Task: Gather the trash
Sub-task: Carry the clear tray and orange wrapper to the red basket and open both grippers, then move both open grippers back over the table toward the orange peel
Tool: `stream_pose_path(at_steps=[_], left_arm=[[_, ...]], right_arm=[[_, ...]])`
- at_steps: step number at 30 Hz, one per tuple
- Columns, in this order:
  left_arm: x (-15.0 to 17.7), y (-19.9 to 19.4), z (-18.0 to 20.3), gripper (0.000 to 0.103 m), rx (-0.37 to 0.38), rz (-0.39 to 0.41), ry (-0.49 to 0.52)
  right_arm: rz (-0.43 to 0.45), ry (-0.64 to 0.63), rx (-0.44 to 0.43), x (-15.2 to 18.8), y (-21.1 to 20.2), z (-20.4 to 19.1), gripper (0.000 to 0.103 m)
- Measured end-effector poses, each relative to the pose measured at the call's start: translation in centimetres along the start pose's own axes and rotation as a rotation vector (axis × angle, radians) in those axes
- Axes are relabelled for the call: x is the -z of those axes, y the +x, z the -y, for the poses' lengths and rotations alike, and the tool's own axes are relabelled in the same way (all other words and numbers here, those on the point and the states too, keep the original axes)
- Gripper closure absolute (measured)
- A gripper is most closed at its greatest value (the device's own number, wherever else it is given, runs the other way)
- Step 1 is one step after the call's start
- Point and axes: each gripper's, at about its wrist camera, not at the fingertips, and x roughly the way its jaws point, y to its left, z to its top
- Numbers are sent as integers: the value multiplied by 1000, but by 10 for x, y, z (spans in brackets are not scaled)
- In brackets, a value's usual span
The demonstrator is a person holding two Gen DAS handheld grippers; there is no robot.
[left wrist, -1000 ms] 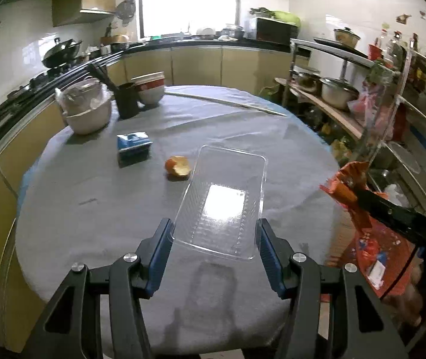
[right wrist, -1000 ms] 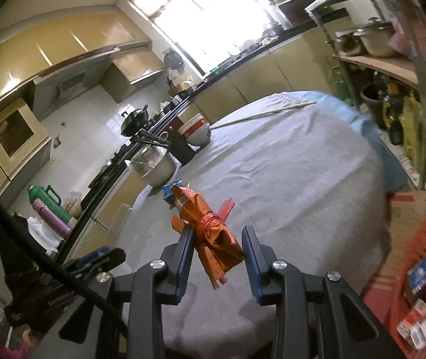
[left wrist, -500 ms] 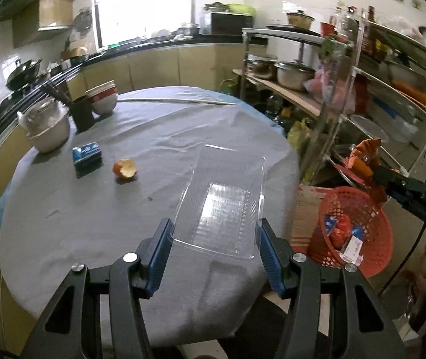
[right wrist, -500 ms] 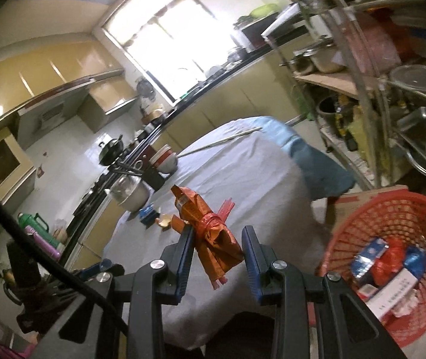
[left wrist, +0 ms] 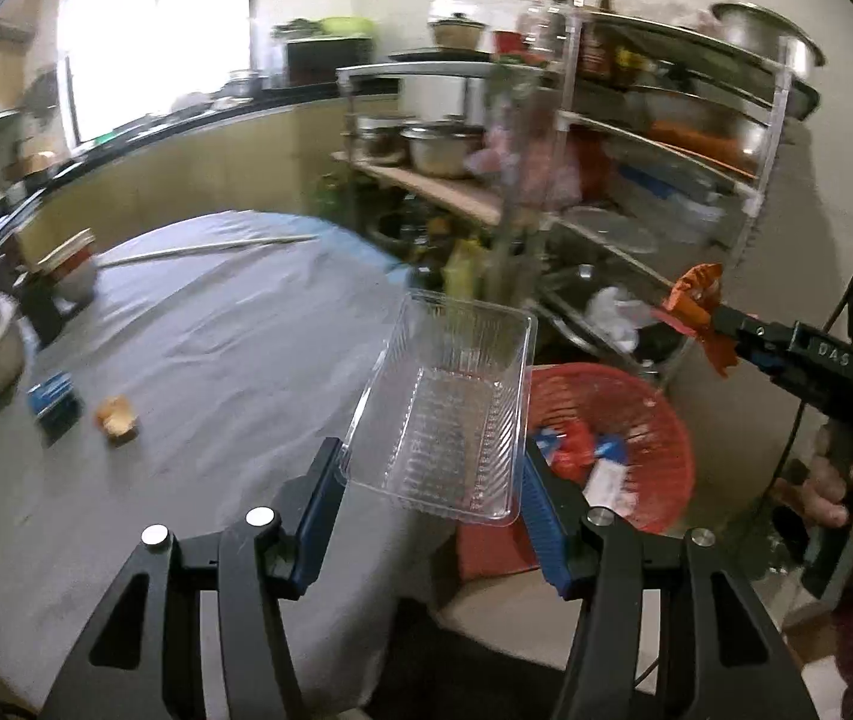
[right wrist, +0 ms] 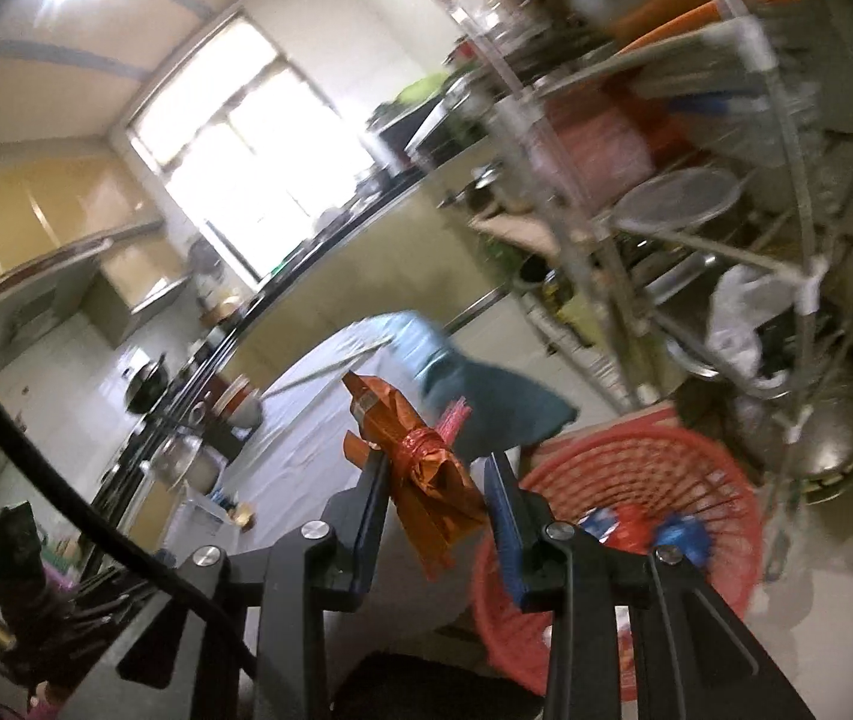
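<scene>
So far I'm partway through. My left gripper [left wrist: 429,495] has its jaws clamped on the sides of a clear plastic tray [left wrist: 447,414], held out past the counter's [left wrist: 216,360] edge toward the red basket [left wrist: 654,420] on the floor. My right gripper [right wrist: 435,510] has its jaws nearly closed on a crumpled orange wrapper [right wrist: 420,468], carried beside the basket [right wrist: 636,480], not yet over its middle. The basket already holds some trash: a few packets in red, blue and white lie at its bottom. Neither piece I carry has been dropped yet, so both releases are left. On the counter I can see an orange peel [left wrist: 117,417] and a small blue box [left wrist: 53,399] just beside it; I judge those still need collecting. The bowls and pot there look like kitchenware, not trash.
</scene>
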Motion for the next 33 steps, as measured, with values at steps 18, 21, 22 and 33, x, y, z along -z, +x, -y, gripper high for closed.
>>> stream_pose_path(at_steps=[18,21,22,33], left_arm=[[-24,109,103,43,243,-228,125],[-28,114,107,42,258,-233,127],[-28,113,105,42,249,-229,127],[1,75,2,39,46,-216,-29]], right_arm=[[-35,215,115,20,-1,80,66],[-46,249,131,21,4,87,43],[-42,259,127,22,4,89,43],[-39,137,88,20,12,57,43]])
